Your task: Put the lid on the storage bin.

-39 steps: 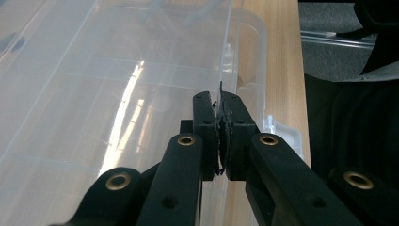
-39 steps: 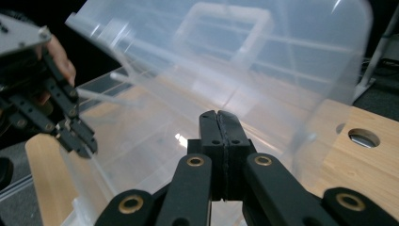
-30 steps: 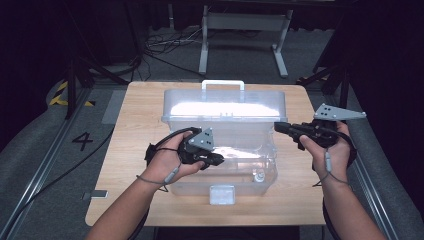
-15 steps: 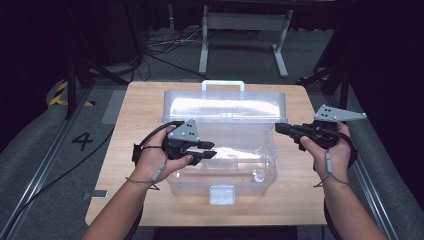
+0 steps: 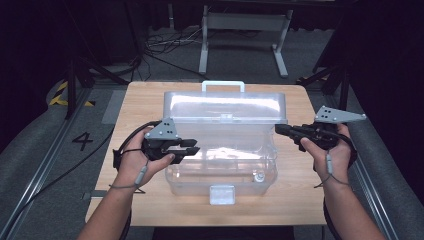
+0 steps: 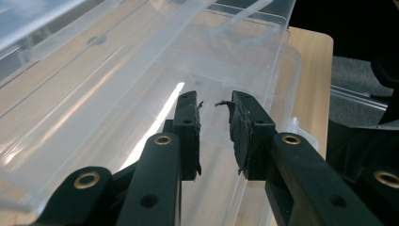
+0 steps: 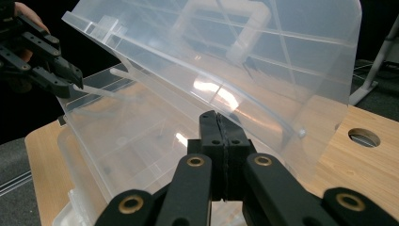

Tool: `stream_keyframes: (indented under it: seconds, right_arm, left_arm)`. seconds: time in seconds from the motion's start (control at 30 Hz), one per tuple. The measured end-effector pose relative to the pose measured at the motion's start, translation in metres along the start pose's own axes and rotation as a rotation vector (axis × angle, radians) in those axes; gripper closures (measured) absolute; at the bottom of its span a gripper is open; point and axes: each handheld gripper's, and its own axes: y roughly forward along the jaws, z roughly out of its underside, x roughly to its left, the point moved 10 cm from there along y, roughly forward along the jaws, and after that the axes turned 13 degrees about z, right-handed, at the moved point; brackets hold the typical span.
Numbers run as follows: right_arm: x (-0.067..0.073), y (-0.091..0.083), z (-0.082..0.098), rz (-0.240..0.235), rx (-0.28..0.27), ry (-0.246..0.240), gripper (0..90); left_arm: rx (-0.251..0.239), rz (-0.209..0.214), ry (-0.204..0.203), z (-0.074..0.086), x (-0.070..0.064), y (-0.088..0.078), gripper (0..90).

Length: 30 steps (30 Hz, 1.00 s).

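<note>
Standing open near the middle of the wooden counter (image 5: 150, 100), the clear plastic box (image 5: 220, 167) has its lid (image 5: 225, 107) raised and leaning back, the white handle (image 5: 223, 85) at the top edge and a latch (image 5: 222, 194) on the near wall. The risk, as I judge it, is the lid dropping forward or the light box skidding if either tool nudges it. The left hand-held gripper (image 6: 214, 106) hovers level over the box's left rim, its jaws having just opened a little, with nothing between them. The right hand-held gripper (image 7: 220, 125) has its jaws pressed together, empty, pointing level at the lid's right end, just beside it.
</note>
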Motion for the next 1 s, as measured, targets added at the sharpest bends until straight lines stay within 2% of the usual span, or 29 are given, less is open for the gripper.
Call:
stream_keyframes:
  seconds: [0.17, 0.2, 0.37, 0.47, 0.73, 0.87, 1.0]
  right_arm:
    - [0.001, -0.001, 0.001, 0.000, 0.003, -0.005, 90.0]
    - [0.001, -0.001, 0.002, 0.001, 0.004, -0.007, 90.0]
    - [0.002, -0.003, 0.003, 0.001, 0.002, -0.007, 90.0]
    - [0.002, -0.003, 0.004, -0.003, -0.003, -0.002, 90.0]
    - [0.004, -0.005, 0.008, -0.017, -0.008, 0.012, 90.0]
    - [0.006, -0.006, 0.012, -0.022, -0.012, 0.014, 90.0]
    - [0.007, -0.007, 0.015, -0.020, -0.013, 0.015, 90.0]
  left_arm:
    - [-0.032, -0.031, -0.038, 0.005, 0.007, -0.014, 74.3]
    - [-0.041, -0.032, -0.060, 0.007, 0.008, -0.017, 74.3]
    - [-0.059, -0.062, -0.104, 0.013, 0.016, -0.026, 74.8]
    - [-0.075, -0.092, -0.120, 0.014, 0.021, -0.033, 75.0]
    - [-0.136, -0.141, -0.164, 0.015, 0.028, -0.044, 76.4]
    - [-0.157, -0.153, -0.180, 0.014, 0.029, -0.046, 77.3]
    - [-0.156, -0.150, -0.188, 0.016, 0.029, -0.044, 77.7]
